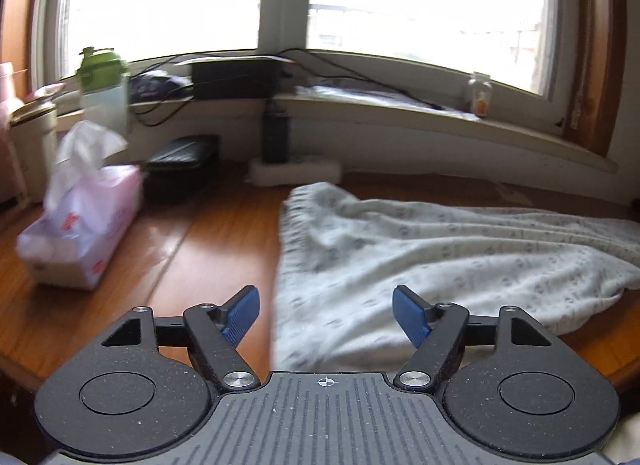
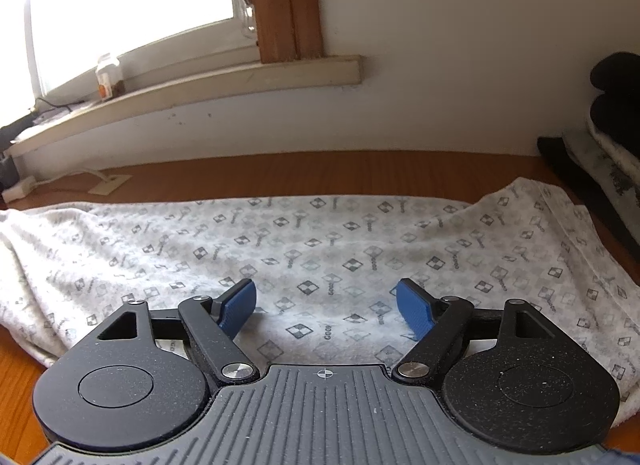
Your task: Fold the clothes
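A pale grey garment with a dark checkered print [image 2: 320, 241] lies spread on the wooden table [image 2: 320, 169]. In the left wrist view the garment [image 1: 440, 257] is bunched and wrinkled, its left edge just ahead of my left gripper [image 1: 326, 315]. The left gripper is open and empty, its blue pads [image 1: 242, 315] wide apart above the garment's near left edge. My right gripper [image 2: 326, 309] is open and empty, hovering over the garment's middle near its front edge.
A pink tissue pack [image 1: 84, 225], a black case [image 1: 182, 169], a green-lidded bottle [image 1: 102, 85] and a white power strip [image 1: 296, 171] stand at the left and back. A windowsill [image 2: 192, 93] holds a small jar [image 2: 107, 75]. Dark clothes [image 2: 612, 137] are piled at the right.
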A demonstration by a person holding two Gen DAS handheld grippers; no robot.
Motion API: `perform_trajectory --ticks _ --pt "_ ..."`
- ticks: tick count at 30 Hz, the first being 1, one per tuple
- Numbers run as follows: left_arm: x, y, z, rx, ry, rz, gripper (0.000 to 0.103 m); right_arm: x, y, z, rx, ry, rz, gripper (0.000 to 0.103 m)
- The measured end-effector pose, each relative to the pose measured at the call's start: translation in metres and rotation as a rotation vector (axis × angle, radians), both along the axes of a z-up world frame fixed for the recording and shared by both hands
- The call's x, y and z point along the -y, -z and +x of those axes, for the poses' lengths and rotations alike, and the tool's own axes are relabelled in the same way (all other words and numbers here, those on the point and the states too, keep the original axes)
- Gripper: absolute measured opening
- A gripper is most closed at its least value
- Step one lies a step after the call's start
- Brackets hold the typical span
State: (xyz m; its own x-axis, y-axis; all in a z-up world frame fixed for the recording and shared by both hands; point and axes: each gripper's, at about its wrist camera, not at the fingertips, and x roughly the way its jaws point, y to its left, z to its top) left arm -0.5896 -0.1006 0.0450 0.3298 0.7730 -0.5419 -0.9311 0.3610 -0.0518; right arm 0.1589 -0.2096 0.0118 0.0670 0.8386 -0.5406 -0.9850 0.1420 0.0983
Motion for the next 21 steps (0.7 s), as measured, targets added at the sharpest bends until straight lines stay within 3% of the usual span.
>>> perform_trajectory --ticks 6,10,14,17,21 --pt "-0.039 0.0 0.081 -0.023 0.168 0.023 0.079 -0.004 0.0 -0.009 0.054 -0.013 -0.026 0.079" --pt "-0.071 -0.002 0.145 -0.012 0.316 0.02 0.075 -0.003 0.0 -0.002 0.013 -0.002 -0.018 0.08" --pt "-0.102 0.003 0.215 0.004 0.487 -0.034 0.051 -0.002 0.0 0.0 -0.001 0.012 -0.013 0.08" --pt "-0.118 0.014 0.266 -0.02 0.607 -0.095 0.054 -0.002 0.0 -0.001 0.01 0.016 -0.017 0.08" --pt "-0.124 0.031 0.316 -0.117 0.674 -0.118 0.06 -0.002 0.0 -0.002 0.016 0.015 -0.019 0.08"
